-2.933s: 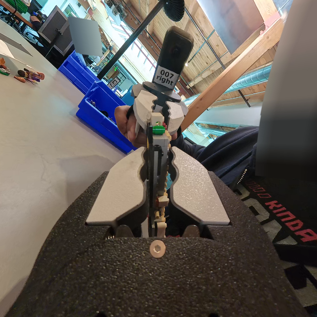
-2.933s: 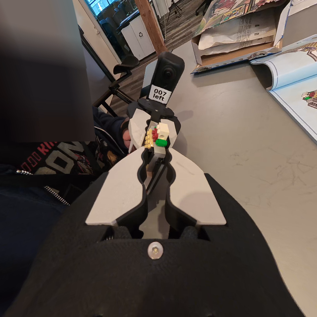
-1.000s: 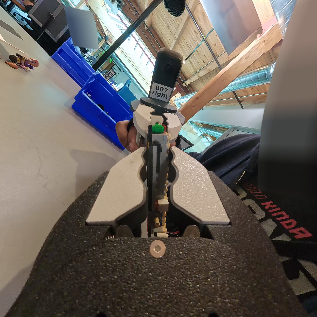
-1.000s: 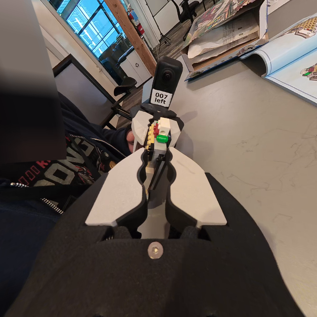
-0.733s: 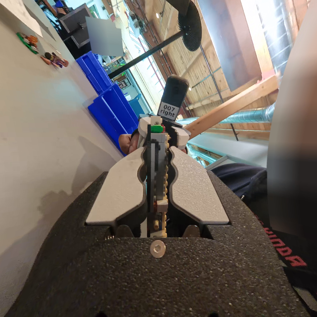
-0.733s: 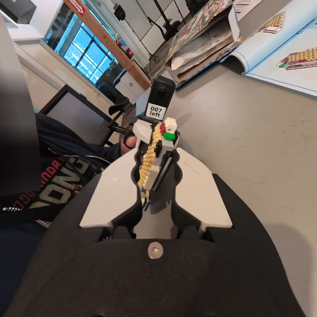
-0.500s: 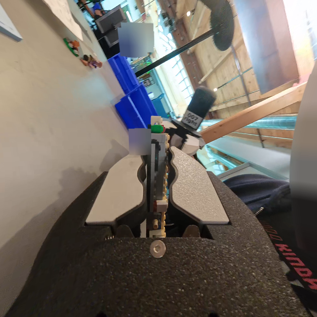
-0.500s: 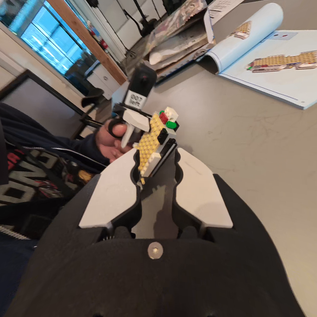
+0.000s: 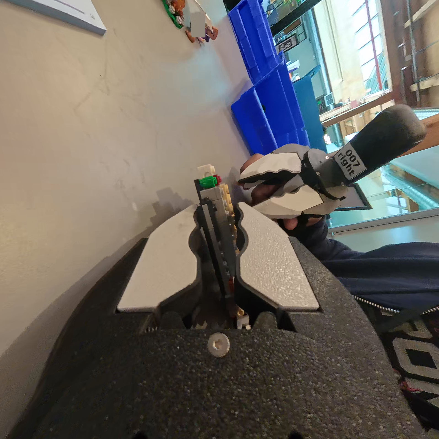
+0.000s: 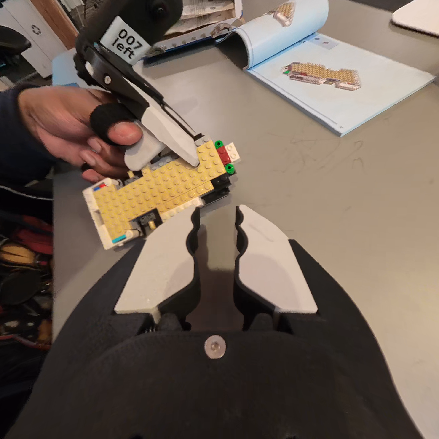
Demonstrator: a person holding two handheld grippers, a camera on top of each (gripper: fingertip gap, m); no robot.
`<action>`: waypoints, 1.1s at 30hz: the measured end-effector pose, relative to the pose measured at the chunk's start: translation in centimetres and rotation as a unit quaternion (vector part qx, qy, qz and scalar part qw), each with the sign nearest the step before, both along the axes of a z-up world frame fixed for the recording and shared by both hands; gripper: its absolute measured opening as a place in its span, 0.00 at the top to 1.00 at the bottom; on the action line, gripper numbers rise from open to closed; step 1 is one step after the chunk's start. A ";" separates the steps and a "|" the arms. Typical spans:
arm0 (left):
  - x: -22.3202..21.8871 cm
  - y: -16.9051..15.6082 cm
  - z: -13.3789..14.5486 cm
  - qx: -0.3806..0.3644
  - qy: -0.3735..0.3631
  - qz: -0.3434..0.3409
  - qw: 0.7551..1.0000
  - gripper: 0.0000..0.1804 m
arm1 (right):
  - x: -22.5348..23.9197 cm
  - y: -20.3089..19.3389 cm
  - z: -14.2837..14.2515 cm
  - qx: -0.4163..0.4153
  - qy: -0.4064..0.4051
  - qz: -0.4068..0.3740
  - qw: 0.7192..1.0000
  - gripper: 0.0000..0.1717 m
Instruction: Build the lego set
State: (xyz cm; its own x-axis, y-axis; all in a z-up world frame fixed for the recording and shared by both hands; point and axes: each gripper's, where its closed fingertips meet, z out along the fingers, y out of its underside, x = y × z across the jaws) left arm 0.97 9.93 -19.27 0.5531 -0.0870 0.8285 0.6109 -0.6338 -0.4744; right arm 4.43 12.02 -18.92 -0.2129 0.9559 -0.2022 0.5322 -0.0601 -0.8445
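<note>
Two hand-held grippers are seen over a grey bench (image 10: 332,190), each held in a person's hand. By the left hand-held gripper (image 9: 217,209) a flat brick-built model (image 10: 156,190) is gripped edge-on: the model's dark underside and tan studded face are seen pressed between the two grey fingers (image 9: 266,261) in the left wrist view, and in the right wrist view the same fingers are closed across the model's far edge, near its end with two green studs (image 10: 229,168), a red brick and a white brick. The model is held just above the bench, its tan top turned toward the right wrist camera, with white bricks along its near edge and left end.

The right hand-held gripper (image 10: 216,213) is seen with its jaws apart and bare bench showing between them; nothing is gripped. Its left fingertip (image 10: 187,213) lies just beside the model's white near edge; whether it touches cannot be told. In the left wrist view this gripper is seen off to the right of the model, clear of it.

An open instruction booklet (image 10: 332,78) with light blue pages lies farther back on the bench, with a cardboard box (image 10: 204,19) of papers behind it. Blue bins (image 9: 266,95) stand at the bench's far side, and a few small toy figures (image 9: 202,33) lie near them.
</note>
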 end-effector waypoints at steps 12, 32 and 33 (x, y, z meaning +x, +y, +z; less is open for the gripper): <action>-1.5 1.2 -1.8 -0.050 0.195 -0.004 0.980 0.69 | 0.7 1.7 1.7 -0.042 0.057 -0.024 0.997 0.87; -8.8 2.2 2.0 0.113 0.302 0.043 0.946 0.62 | 2.0 -1.0 0.5 -0.032 0.014 0.013 0.999 0.94; -8.9 2.1 2.0 0.113 0.295 0.044 0.948 0.63 | 2.7 -1.6 0.5 -0.031 0.011 0.022 0.999 0.94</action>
State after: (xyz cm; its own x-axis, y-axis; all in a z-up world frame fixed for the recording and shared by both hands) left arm -7.96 12.04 -17.27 0.9279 -0.1569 0.3382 0.2430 -0.4336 -0.8677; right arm 7.13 10.41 -18.41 -0.2593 0.9312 -0.2561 0.5174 -0.0900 -0.8510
